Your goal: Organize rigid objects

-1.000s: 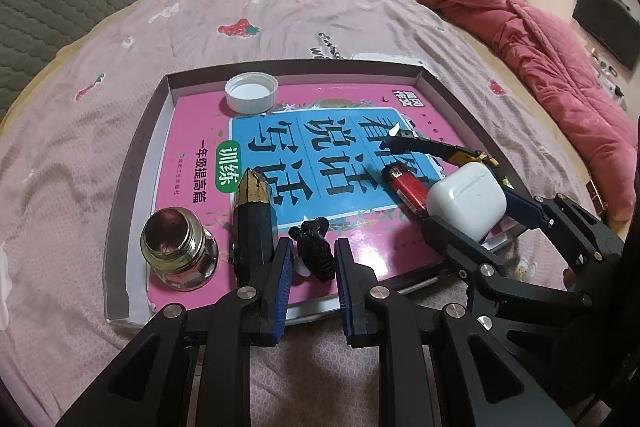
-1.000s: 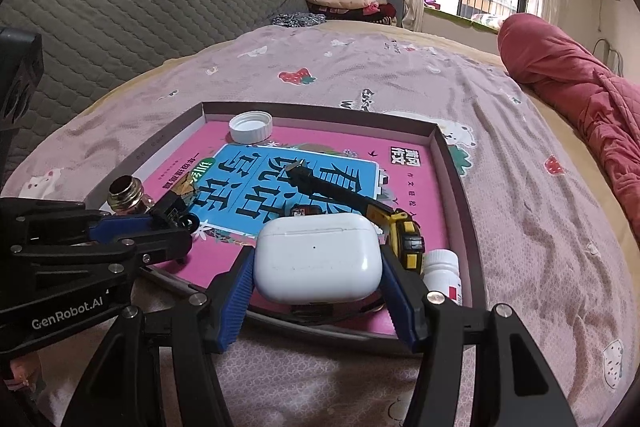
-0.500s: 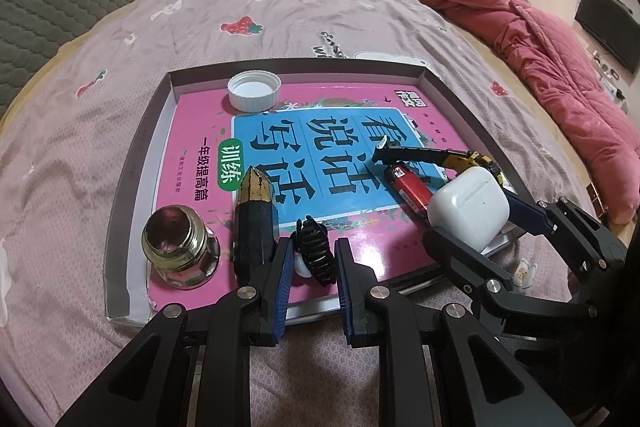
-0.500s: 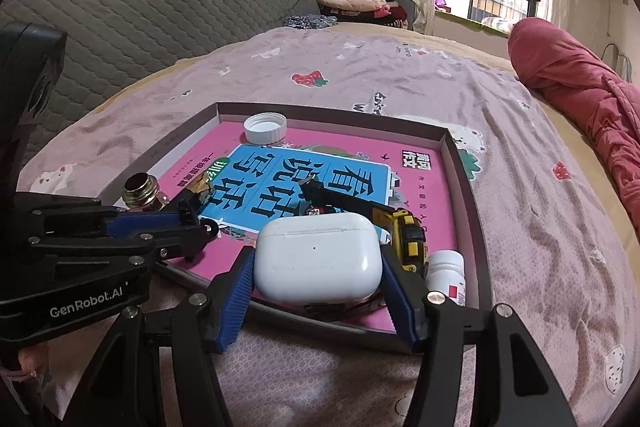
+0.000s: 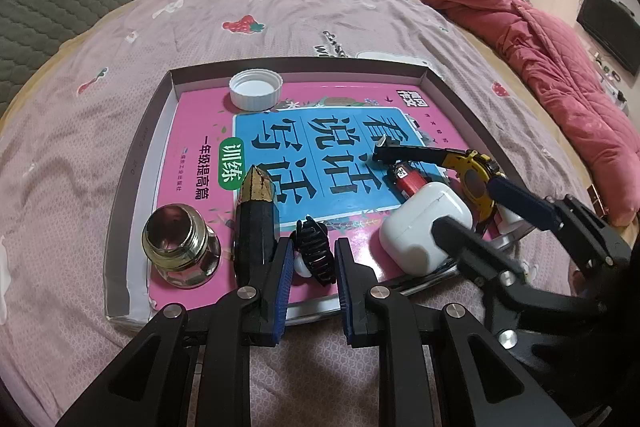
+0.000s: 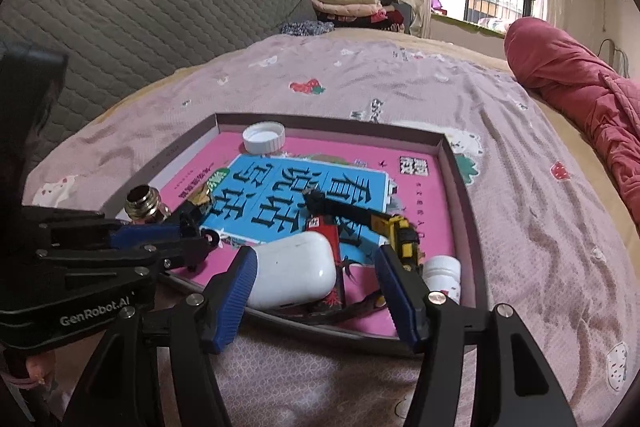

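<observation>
A shallow box tray [image 5: 136,163] on the bed holds a pink and blue workbook [image 5: 192,131]. My left gripper [image 5: 312,267] is at the tray's near edge, shut on a black hair claw clip [image 5: 314,253] that rests on the book. My right gripper [image 6: 316,257] is open over the tray's near right corner. A white earbud case [image 6: 292,267] lies tilted on the tray, leaning against the left finger with a gap to the right one. The case [image 5: 424,227] also shows in the left wrist view, just ahead of the right gripper's fingers.
In the tray are a white bottle cap [image 5: 256,93], a metal threaded fitting [image 5: 180,251], a black and gold pointed piece [image 5: 256,219], a red lighter [image 5: 408,181], a yellow tape measure [image 5: 476,175] and a white pill bottle [image 6: 442,273]. A red quilt [image 5: 540,47] lies on the right.
The right jaws have let go of the earbud case. It was clamped crosswise and now lies tilted on the tray by the left finger. The hair clip turned between the left fingers.
</observation>
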Motion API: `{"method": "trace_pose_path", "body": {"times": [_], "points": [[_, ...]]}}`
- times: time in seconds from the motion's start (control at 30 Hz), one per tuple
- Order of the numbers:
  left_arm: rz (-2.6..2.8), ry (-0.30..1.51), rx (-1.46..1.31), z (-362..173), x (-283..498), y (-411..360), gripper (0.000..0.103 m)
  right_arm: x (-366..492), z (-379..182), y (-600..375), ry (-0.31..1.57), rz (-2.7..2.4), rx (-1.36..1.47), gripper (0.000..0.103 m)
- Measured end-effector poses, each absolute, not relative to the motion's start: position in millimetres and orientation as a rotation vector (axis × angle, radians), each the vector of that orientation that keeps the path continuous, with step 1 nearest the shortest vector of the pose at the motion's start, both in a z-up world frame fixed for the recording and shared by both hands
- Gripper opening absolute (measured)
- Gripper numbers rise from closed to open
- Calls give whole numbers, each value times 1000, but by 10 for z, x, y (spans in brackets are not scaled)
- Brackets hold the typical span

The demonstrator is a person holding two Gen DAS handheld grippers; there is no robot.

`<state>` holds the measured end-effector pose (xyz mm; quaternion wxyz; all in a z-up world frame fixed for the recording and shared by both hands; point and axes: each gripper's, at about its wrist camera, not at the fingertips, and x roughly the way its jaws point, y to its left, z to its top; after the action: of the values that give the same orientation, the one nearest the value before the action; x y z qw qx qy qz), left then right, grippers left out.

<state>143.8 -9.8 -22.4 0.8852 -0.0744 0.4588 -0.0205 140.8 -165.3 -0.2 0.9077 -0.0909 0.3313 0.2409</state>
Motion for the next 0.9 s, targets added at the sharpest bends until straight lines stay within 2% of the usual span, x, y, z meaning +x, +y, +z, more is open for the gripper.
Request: {"method": "trace_pose_path", "body": {"times": [0.47,0.73,0.9], "points": [[-48,966,-183,-209,1444,-99,23,1443,84,-1801,655,477,-139,61],[-56,956,-200,-186,1419,-87,50,1415,108,-1843,646,471,-135,61],[-55,940,-195,-157,1390,-93,56,1410,119,-1849,645,467,-135,61]]}}
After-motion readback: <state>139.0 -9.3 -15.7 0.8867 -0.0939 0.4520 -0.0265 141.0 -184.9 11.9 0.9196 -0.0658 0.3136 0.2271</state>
